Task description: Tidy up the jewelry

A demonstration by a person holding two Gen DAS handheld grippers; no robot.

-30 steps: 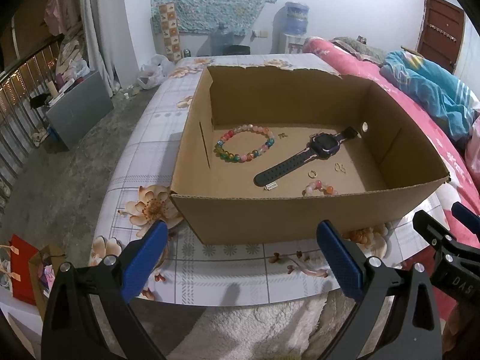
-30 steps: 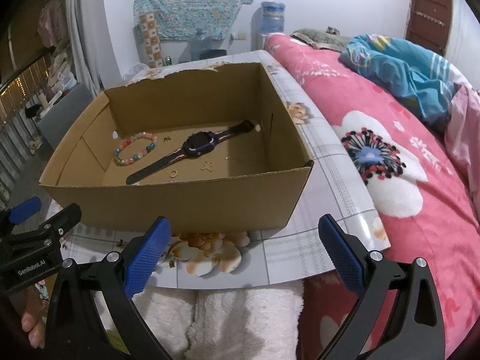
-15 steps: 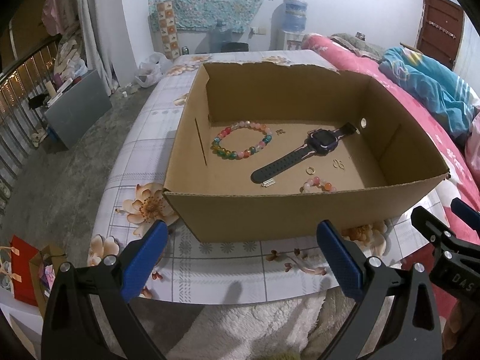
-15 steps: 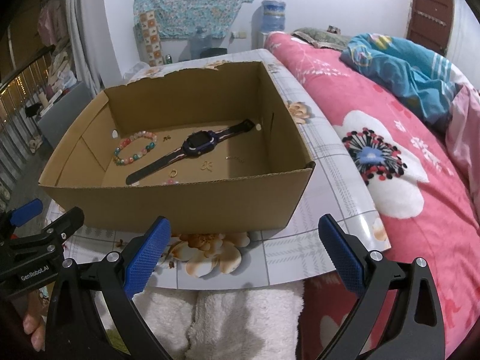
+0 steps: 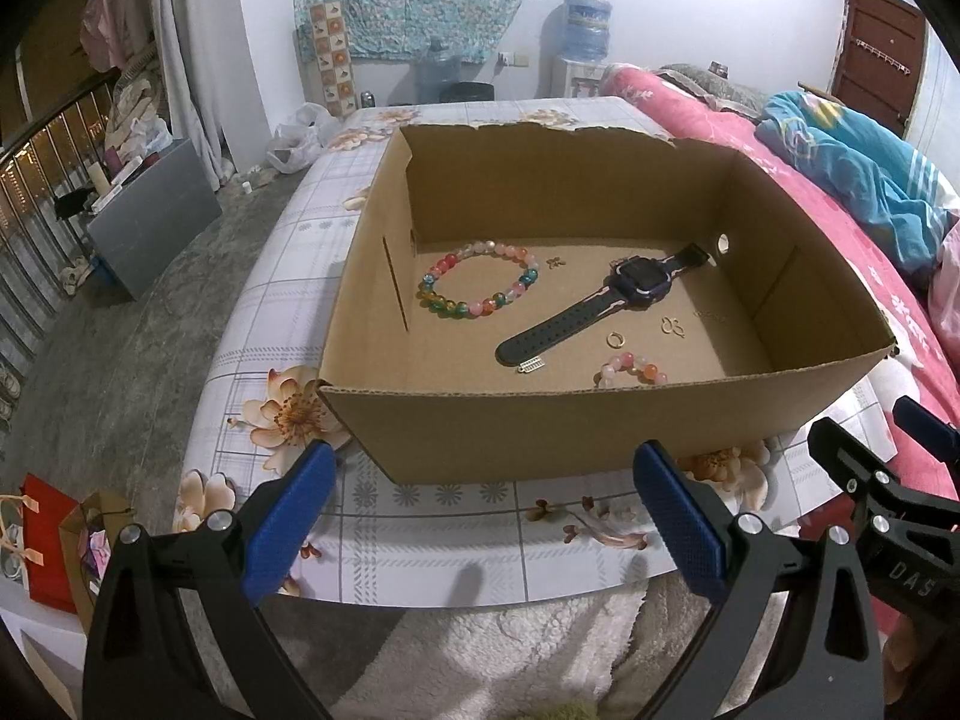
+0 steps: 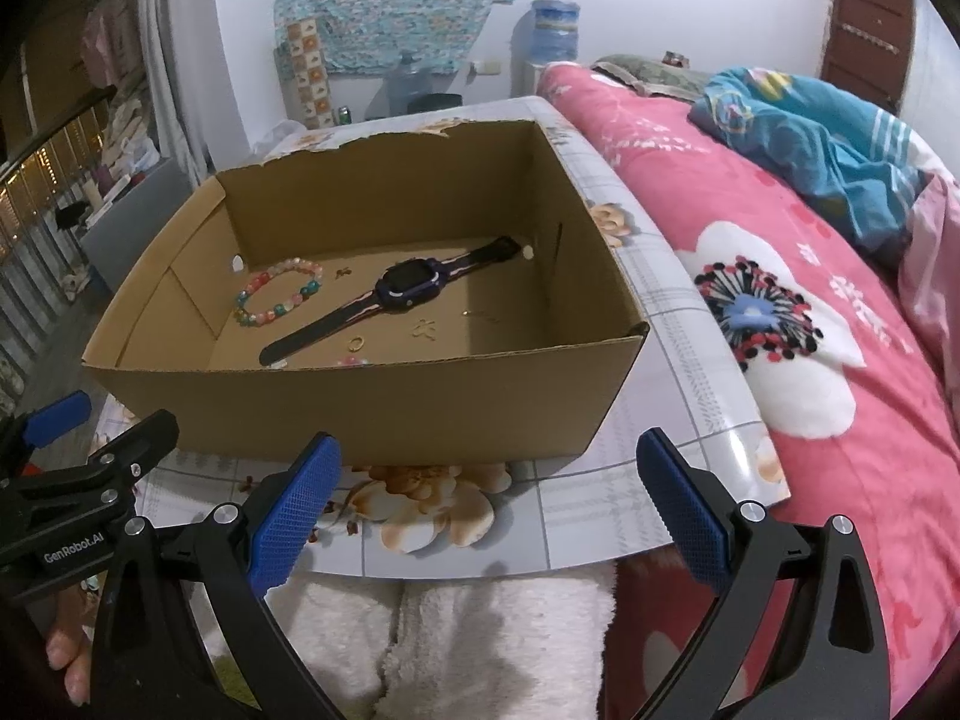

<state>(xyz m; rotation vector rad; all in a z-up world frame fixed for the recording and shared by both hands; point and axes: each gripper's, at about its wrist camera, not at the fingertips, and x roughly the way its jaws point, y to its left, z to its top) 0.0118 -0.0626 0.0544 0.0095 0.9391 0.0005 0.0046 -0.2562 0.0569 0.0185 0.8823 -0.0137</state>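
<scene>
Watch (image 5: 606, 306), bracelets (image 5: 478, 286) and rings (image 5: 614, 338) are lying inside the box (image 5: 540, 414); both grippers (image 5: 480, 516) (image 6: 489, 498) are hovering agape, empty; the stage is undeterminable.

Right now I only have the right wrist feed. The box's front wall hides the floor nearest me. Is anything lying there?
Observer: Yes. The left wrist view shows a small pink bead bracelet just inside the near wall of the box, to the right of the end of the watch strap.
Operator: Left claw, open or shut? I only see it side-on.
Observer: Open. The left claw has both blue pads wide apart with nothing between them. It sits outside the box, in front of the near wall.
</scene>
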